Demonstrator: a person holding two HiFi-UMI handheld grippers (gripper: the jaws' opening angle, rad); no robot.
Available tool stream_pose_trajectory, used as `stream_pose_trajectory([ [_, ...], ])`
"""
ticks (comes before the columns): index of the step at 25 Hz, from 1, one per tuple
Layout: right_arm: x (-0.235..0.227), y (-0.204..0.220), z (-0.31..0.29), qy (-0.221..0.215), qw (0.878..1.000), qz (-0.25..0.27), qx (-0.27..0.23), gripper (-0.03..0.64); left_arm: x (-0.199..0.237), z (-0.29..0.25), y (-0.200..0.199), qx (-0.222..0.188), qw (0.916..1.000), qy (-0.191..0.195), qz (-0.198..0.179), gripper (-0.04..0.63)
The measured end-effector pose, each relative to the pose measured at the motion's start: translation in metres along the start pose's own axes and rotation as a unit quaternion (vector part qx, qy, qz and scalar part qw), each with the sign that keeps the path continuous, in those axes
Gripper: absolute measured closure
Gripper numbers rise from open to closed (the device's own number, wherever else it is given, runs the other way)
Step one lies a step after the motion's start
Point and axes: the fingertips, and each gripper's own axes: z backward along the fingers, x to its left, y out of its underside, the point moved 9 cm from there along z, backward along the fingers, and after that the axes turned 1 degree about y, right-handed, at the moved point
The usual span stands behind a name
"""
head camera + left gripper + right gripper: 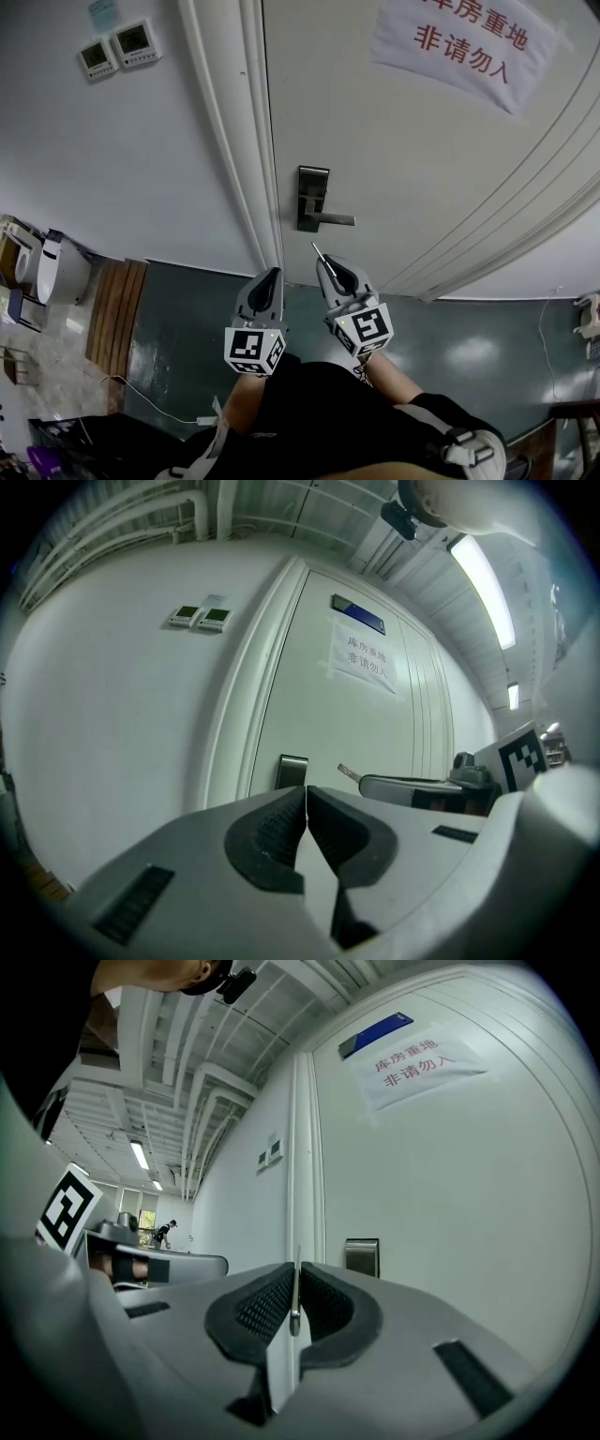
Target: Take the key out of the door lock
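Observation:
The metal lock plate with its lever handle (314, 199) sits on the white door (422, 169), and no key shows in it. My right gripper (325, 262) is just below the plate, apart from the door, and is shut on the thin silver key (317, 250), whose blade sticks out past the fingertips. In the right gripper view the key (294, 1296) stands edge-on between the pads, with the lock plate (362, 1256) ahead to the right. My left gripper (273, 274) is beside the right one, shut and empty (306, 789). The left gripper view shows the lock plate (292, 771) and the key tip (347, 772).
A paper notice with red print (464, 42) is taped high on the door. Two wall thermostats (117, 49) hang left of the door frame (239, 141). A white appliance (58, 270) and a wooden strip (112, 319) lie at the left on the dark green floor (178, 337).

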Motion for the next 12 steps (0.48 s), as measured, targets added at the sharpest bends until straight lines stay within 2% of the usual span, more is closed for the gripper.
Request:
stream_pose_trajectory([
  [3,0.000,-0.010,-0.003,0.006,1.000,0.006,0.008,0.586,0.003,-0.001,-0.003,-0.004,1.0000,-0.003,-0.006,0.571],
  [7,0.000,-0.010,-0.007,0.005,1.000,0.021,-0.005,0.586,0.008,0.000,-0.008,-0.009,0.9999,-0.009,-0.011,0.571],
  [12,0.002,-0.015,-0.009,0.007,1.000,0.013,0.021,0.586,0.009,0.001,-0.008,-0.012,0.9998,-0.013,-0.010,0.571],
])
